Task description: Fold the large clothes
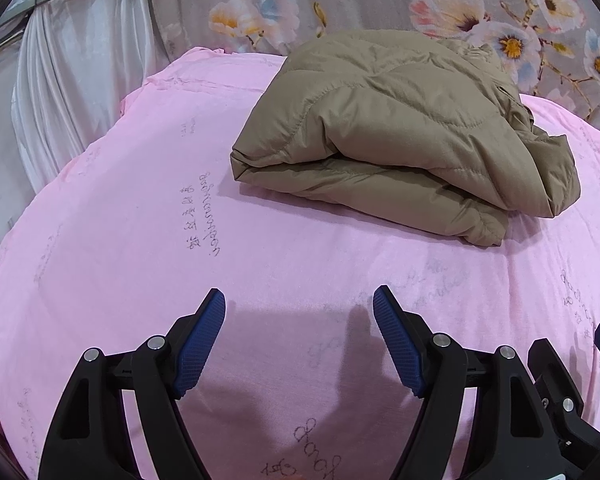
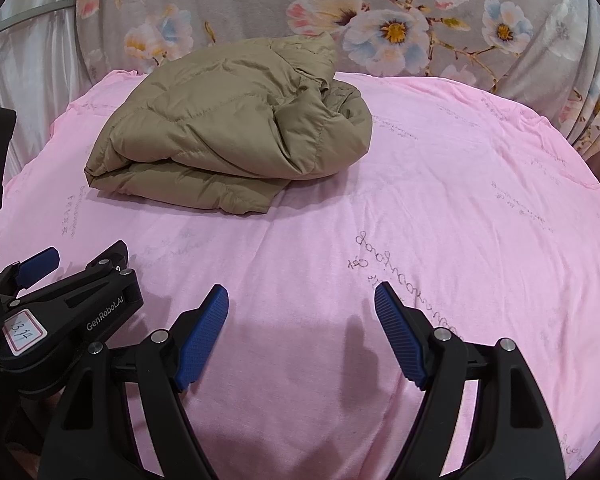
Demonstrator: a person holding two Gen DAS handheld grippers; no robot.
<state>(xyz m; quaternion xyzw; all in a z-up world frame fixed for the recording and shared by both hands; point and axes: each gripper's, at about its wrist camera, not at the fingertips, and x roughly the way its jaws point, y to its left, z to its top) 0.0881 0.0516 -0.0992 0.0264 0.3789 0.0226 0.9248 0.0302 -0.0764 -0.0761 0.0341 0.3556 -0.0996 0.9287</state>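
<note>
Two spread claws hover over a pink bed sheet, a folded jacket lying ahead of them.

The left claw (image 1: 299, 300) tilts downward over the pink sheet (image 1: 120, 240), its blue pads (image 1: 202, 344) standing wide apart with nothing between them; the right claw (image 2: 301, 298) sits just beside it at the same downward tilt, equally spread and empty. In the right wrist view the left claw shows at the lower left edge, close alongside. The padded tan jacket (image 1: 396, 120) lies on the sheet well ahead of both claws, ahead and slightly right of the left one, ahead and left of the right one (image 2: 228, 128). It is folded into a thick bundle of stacked quilted layers, puffy, with a bunched end on its right side. Beyond it hangs a grey floral cloth (image 2: 380, 8).
</note>
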